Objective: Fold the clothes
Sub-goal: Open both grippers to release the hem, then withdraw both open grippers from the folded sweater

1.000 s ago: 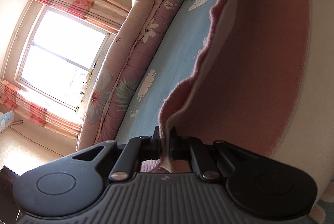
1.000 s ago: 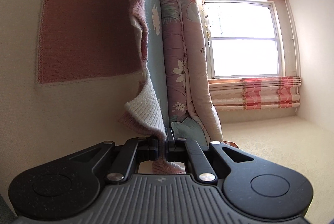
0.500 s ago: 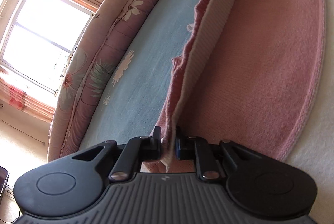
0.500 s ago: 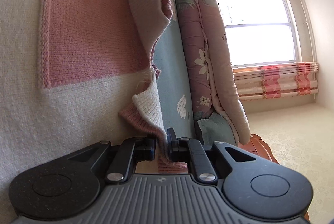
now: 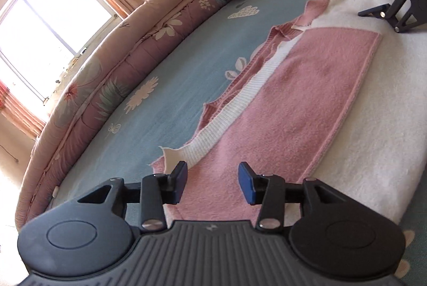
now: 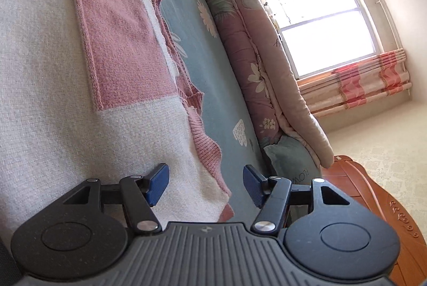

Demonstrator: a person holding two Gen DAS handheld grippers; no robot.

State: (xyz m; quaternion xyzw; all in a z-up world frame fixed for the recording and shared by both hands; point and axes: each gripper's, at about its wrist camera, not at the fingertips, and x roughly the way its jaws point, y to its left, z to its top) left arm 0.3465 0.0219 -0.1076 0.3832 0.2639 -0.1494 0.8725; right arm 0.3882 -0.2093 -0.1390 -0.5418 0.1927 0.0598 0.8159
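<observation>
Cream and pink knit sweater [image 5: 307,88], folded edge over, flat on blue floral bedsheet [image 5: 165,64]

Bright window [image 6: 320,19], striped pink curtains [image 6: 360,80], blue floral bed [image 5: 160,67], possibly patterned beige floor [image 6: 379,142].

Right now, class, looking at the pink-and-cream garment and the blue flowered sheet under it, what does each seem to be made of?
The pink-and-cream garment: knitted yarn, probably wool or acrylic, matte and fuzzy; ribbed edging and visible knit rows show it. The blue flowered sheet: smooth, thin woven fabric, likely cotton or a blend; it lies flat with printed white flowers and little sheen.
</observation>
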